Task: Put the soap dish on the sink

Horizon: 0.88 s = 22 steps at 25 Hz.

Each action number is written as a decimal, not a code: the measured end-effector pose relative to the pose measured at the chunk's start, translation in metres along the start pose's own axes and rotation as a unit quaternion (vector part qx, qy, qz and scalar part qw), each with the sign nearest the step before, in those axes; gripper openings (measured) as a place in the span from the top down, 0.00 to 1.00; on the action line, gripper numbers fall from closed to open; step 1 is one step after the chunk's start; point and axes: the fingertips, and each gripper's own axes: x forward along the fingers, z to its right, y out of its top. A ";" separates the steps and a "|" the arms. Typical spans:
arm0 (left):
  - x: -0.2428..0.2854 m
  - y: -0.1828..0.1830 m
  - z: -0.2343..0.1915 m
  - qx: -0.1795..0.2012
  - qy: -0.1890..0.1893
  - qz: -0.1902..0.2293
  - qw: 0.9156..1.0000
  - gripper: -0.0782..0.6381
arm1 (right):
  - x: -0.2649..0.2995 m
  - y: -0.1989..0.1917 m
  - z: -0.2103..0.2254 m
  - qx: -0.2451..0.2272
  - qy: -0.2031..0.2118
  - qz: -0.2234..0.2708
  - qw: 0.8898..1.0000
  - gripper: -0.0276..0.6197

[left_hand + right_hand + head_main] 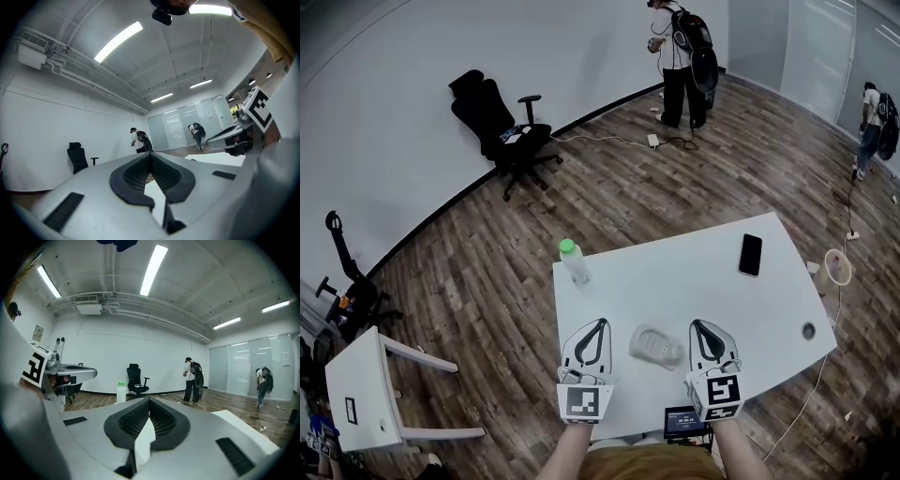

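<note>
Soap dish [656, 345], clear plastic, lies on the white table [694, 272] close to its near edge. It sits between my two grippers and neither one touches it.

Well off the table's left side I see a smaller white desk [358, 386]. Farther back on that side, a black office chair [499, 124] stands against the wall, well apart from the table. At the table's far left corner a clear bottle [575, 262] with a green cap stands upright.

My left gripper [601, 322] is over the near part of the table, just left of the dish. Its own view shows the jaw tips pressed together with nothing between them. My right gripper [697, 325] is just right of the dish, also over the near part of the table. Its jaws meet at the tips the same way and hold nothing. Whether either gripper rests on the tabletop I cannot tell.

Beyond the table's far edge a person with a backpack [680, 58] stands on the wood floor. Toward the table's far right corner a black phone [750, 254] lies flat. Near the right edge there is a small round cable hole [808, 330]. Past the table's right side, a second person [874, 120] stands by the glass wall.
</note>
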 end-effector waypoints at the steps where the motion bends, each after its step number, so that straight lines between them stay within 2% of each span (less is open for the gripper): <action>1: 0.000 -0.001 -0.001 0.001 0.000 -0.002 1.000 0.88 | 0.000 0.003 0.001 0.006 -0.003 0.003 1.000 0.94; 10: 0.007 -0.009 -0.008 -0.001 0.008 -0.023 1.000 0.88 | 0.002 0.004 0.012 -0.017 -0.018 -0.006 1.000 0.94; 22: 0.006 -0.018 -0.017 -0.011 0.013 -0.039 0.999 0.88 | 0.008 0.001 0.006 -0.016 -0.007 -0.006 1.000 0.94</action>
